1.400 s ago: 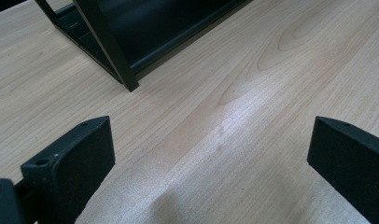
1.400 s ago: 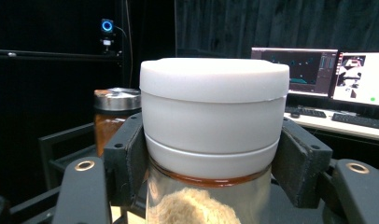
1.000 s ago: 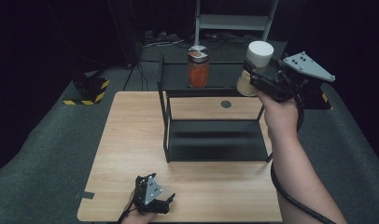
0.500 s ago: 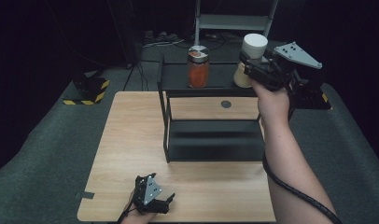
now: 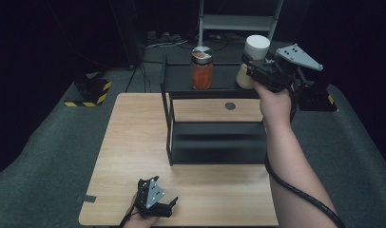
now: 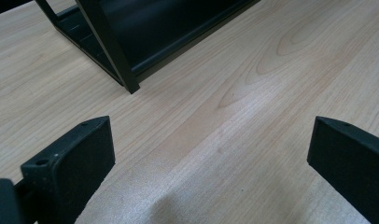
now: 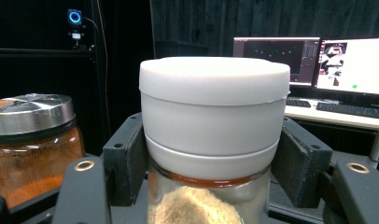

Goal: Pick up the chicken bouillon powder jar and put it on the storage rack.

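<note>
Your right gripper (image 5: pixel 254 71) was clamped on the white-lidded jar (image 5: pixel 254 59), both pads squeezing it just under the lid, as the right gripper view made plain (image 7: pixel 214 140). You held that jar upright at the top shelf of the black rack (image 5: pixel 215 142), up at about one o'clock on the table (image 5: pixel 134 156); whether its base touched the shelf I could not tell. Just beside it, toward eleven o'clock from the jar, stood the orange-filled jar (image 5: pixel 201 69) with its metal cap, apart from yours. Down at six o'clock, your left gripper (image 5: pixel 167 205) rested low on the wood, jaws spread wide with nothing between them, the rack's near corner post (image 6: pixel 110 51) ahead of it.
</note>
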Tool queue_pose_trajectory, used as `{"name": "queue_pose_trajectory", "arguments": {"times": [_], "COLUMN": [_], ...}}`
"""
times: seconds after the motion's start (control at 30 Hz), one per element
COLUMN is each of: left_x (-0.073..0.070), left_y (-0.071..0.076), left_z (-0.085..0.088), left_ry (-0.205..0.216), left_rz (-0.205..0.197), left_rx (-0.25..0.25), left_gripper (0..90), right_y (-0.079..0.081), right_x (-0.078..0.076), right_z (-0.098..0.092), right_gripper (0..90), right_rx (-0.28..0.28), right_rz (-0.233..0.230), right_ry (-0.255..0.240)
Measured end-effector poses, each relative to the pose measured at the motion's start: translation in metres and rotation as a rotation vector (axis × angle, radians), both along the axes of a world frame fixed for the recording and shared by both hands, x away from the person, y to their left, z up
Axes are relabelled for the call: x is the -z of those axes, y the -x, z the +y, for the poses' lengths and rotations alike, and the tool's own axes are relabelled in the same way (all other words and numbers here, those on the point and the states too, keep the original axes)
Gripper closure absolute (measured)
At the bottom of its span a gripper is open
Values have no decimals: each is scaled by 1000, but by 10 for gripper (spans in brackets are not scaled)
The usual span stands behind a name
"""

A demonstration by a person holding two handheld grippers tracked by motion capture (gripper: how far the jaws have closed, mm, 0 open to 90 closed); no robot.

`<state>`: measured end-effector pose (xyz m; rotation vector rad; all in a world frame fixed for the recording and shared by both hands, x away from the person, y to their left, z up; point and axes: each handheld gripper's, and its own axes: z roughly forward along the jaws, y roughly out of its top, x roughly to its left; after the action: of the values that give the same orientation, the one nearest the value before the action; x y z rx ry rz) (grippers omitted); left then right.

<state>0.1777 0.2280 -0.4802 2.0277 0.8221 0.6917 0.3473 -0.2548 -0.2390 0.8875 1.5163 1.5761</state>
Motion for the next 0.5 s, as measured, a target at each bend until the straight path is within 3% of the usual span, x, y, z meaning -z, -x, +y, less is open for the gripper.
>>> {"name": "queue_pose_trajectory", "arguments": {"times": [0.5], "left_x": [0], "left_y": [0], "left_z": [0], "left_ry": [1], "left_rz": [-3], "left_rx": [2], "left_gripper": [9], "right_y": [-4], "right_x": [5], "right_z": [1], "right_gripper": [340], "right_rx": [-3], "right_rz": [-13], "right_ry": [0]}}
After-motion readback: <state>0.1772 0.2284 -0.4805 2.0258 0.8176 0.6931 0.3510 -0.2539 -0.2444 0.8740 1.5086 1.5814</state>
